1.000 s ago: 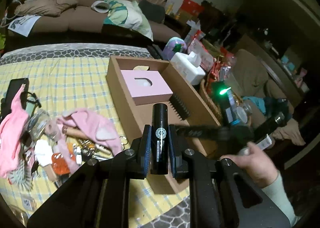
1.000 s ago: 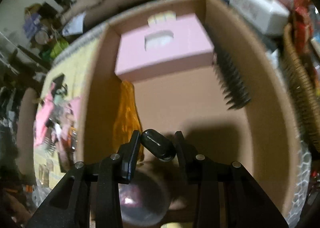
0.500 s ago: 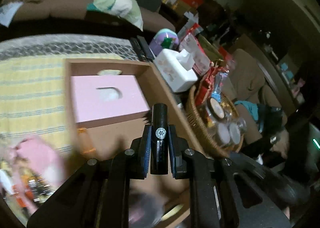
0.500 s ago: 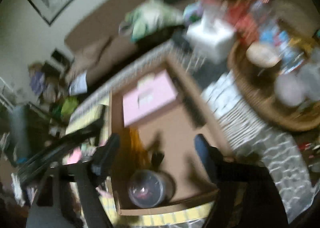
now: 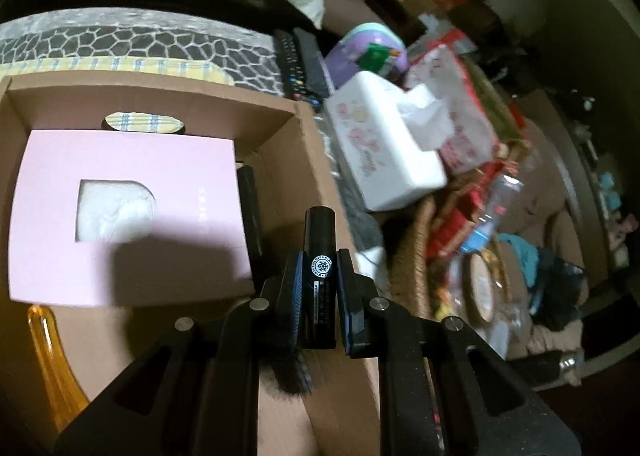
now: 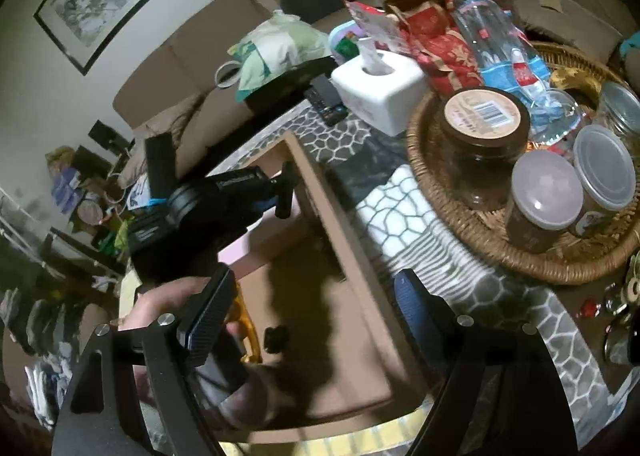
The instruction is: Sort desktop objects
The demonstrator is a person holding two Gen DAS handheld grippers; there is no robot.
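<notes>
My left gripper (image 5: pixel 319 284) is shut on a black tube (image 5: pixel 319 240) with a round white logo and holds it over the right side of the cardboard box (image 5: pixel 308 160). In the box lie a pink tissue box (image 5: pixel 124 216), an orange object (image 5: pixel 52 356) and a black brush (image 5: pixel 250 200). My right gripper (image 6: pixel 312 304) is open and empty above the same cardboard box (image 6: pixel 340 232). The left gripper with its tube (image 6: pixel 285 192) shows there too. A small black object (image 6: pixel 277 336) lies on the box floor.
A white tissue dispenser (image 5: pixel 384 152) and remotes (image 5: pixel 304 64) lie right of the box. A wicker tray (image 6: pixel 516 252) holds jars (image 6: pixel 482 128) and a bottle. A sofa stands behind.
My right gripper let go of the small black object in the box, opened and pulled back and up. My left gripper moved right with the tube, from beside the box to over it.
</notes>
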